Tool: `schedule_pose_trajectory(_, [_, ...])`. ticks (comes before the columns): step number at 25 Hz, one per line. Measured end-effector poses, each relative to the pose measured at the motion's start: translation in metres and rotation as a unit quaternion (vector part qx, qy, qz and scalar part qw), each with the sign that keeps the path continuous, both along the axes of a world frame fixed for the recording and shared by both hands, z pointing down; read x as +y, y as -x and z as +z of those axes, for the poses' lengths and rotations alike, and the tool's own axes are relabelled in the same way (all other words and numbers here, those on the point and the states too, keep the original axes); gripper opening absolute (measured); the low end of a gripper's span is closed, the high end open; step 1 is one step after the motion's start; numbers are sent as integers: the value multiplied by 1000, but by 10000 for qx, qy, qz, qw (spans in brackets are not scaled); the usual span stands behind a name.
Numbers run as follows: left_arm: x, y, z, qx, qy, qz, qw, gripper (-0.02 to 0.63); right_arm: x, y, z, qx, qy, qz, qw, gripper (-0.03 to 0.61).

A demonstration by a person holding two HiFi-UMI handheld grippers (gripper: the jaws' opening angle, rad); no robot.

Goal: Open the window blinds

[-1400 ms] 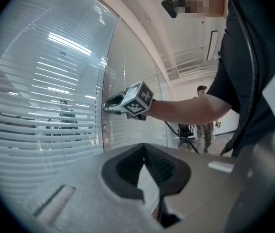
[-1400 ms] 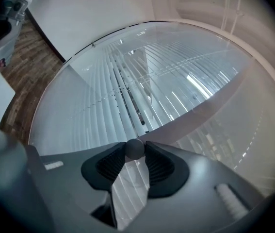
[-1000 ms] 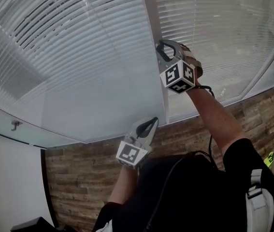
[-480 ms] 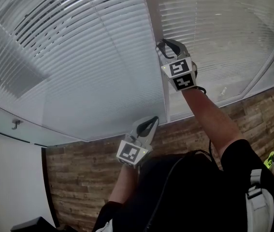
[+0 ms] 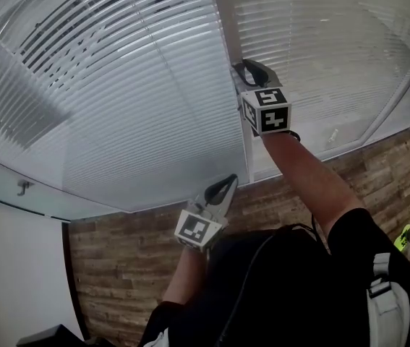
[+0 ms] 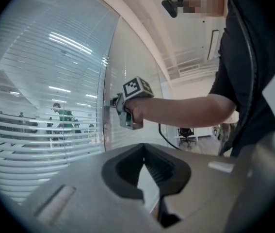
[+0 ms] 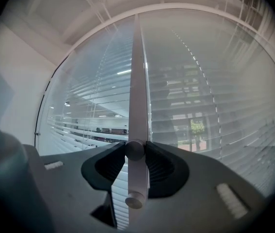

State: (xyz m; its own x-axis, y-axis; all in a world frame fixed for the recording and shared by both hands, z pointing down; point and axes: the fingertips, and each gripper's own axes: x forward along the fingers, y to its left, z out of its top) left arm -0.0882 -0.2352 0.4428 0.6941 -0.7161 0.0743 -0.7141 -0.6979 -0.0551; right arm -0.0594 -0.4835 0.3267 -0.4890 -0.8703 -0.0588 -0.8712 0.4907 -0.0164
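Right gripper is pinching the little round knob on the frame post at the right edge of the big blinds — the twisting step, I'd say. Slats look only partly tilted, so next is probably rolling the wrist with a firm pinch. Left gripper hangs low — jaws together, empty.

Floor: brown wood planks, band across head view from 8 to 3 o'clock, meeting base of glass wall.
- 7 o'clock, bottom edge: dark object, kind unclear.
- 4 o'clock, right edge: yellow-green item, blurred.
- Left gripper view, 4 o'clock, far off: office chair.
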Motion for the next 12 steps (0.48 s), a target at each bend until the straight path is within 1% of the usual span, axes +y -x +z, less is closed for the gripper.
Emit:
schedule_pose_trajectory(4, [-3, 3, 4, 2, -130, -10, 9999, 5, -1, 0, -1, -44, 7, -14, 10000, 133])
schedule_pose_trajectory(7, [-1, 4, 3, -21, -54, -19, 10000, 4, 0, 0, -1, 11, -44, 13, 10000, 133])
schedule_pose_trajectory(12, [-2, 3, 5, -6, -80, 12, 10000, 4, 0, 0, -1, 56, -55, -22, 10000, 133])
